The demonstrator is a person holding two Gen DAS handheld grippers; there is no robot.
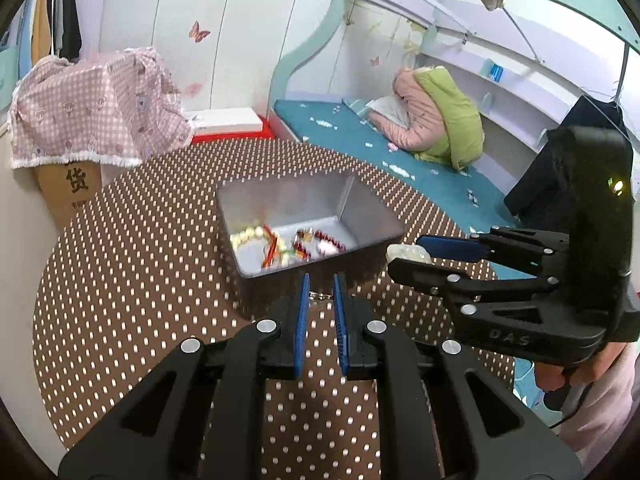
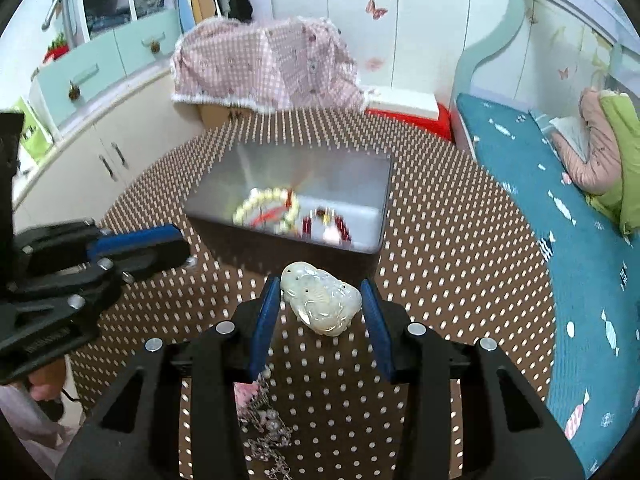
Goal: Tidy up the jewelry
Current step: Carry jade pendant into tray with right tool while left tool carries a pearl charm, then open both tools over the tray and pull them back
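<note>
A grey metal box [image 1: 372, 216] [image 2: 382, 196] stands on the round polka-dot table [image 1: 132, 292] and holds a cream bead bracelet [image 1: 250, 235] [image 2: 262, 200] and a red bead string [image 1: 328, 240] [image 2: 340, 226]. My right gripper [image 2: 318, 304] [image 1: 408, 258] is shut on a pale jade carved pendant [image 2: 320, 300] [image 1: 406, 253], just before the box's near wall. My left gripper [image 1: 320, 296] [image 2: 184, 246] is narrowly parted, with a small metal clasp or chain piece [image 1: 320, 297] between its blue pads; whether it is pinched I cannot tell.
Silver chain jewelry [image 2: 268, 432] and something pink [image 2: 246, 394] lie on the table under my right gripper. Behind the table are a pink checked cloth over a carton [image 1: 92, 120], a red and white box [image 1: 232, 126] and a teal bed [image 1: 400, 152].
</note>
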